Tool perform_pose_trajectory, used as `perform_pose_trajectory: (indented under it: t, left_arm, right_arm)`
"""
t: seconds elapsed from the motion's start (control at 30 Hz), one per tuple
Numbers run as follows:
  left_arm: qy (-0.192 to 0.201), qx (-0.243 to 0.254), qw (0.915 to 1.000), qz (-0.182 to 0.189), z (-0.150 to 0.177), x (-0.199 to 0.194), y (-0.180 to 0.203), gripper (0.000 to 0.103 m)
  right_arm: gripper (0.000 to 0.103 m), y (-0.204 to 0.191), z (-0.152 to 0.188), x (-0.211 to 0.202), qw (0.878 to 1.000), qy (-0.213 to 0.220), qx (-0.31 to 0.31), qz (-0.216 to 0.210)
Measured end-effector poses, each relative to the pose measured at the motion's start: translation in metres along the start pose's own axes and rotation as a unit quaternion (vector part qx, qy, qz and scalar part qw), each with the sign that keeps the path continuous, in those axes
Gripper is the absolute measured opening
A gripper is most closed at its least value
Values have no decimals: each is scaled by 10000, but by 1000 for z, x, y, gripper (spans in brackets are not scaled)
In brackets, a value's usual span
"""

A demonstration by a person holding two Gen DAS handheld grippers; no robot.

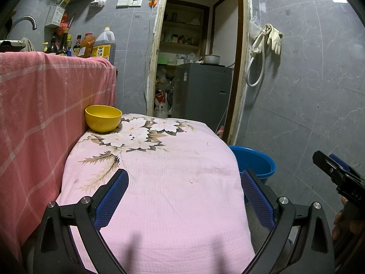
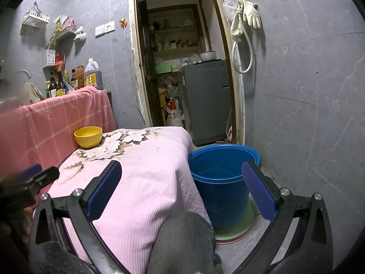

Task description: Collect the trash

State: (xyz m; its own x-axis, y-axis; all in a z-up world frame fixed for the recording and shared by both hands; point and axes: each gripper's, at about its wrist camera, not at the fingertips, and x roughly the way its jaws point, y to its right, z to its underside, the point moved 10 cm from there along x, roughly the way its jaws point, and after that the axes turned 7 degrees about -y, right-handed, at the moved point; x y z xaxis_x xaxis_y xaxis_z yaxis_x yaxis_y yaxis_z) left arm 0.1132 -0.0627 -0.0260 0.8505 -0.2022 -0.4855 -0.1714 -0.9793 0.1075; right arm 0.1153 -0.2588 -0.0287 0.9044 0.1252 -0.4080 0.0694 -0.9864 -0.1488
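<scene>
A yellow bowl [image 1: 103, 118] stands at the far left corner of a table under a pink flowered cloth [image 1: 159, 171]; it also shows in the right wrist view [image 2: 88, 137]. A few tiny scraps [image 1: 191, 181] lie on the cloth. A blue bucket [image 2: 220, 178] stands on the floor right of the table, also in the left wrist view [image 1: 255, 162]. My left gripper [image 1: 184, 196] is open and empty above the near part of the cloth. My right gripper [image 2: 182, 189] is open and empty over the table's right edge and the bucket.
A counter under a pink checked cloth [image 1: 45, 105] rises on the left with bottles [image 1: 103, 44] and a tap [image 1: 25, 22]. A doorway behind shows a grey appliance [image 1: 200, 91] and shelves. A grey tiled wall [image 1: 308, 91] stands right. A knee [image 2: 182, 239] is below.
</scene>
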Motion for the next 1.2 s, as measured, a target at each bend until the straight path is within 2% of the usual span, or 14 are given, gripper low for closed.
perform_pose_trajectory:
  t: [1.2]
  left_arm:
    - [-43,-3,10000,-10,1,2,-3,97]
  right_arm:
    - [103,0,3,1,10000,-29,11,4]
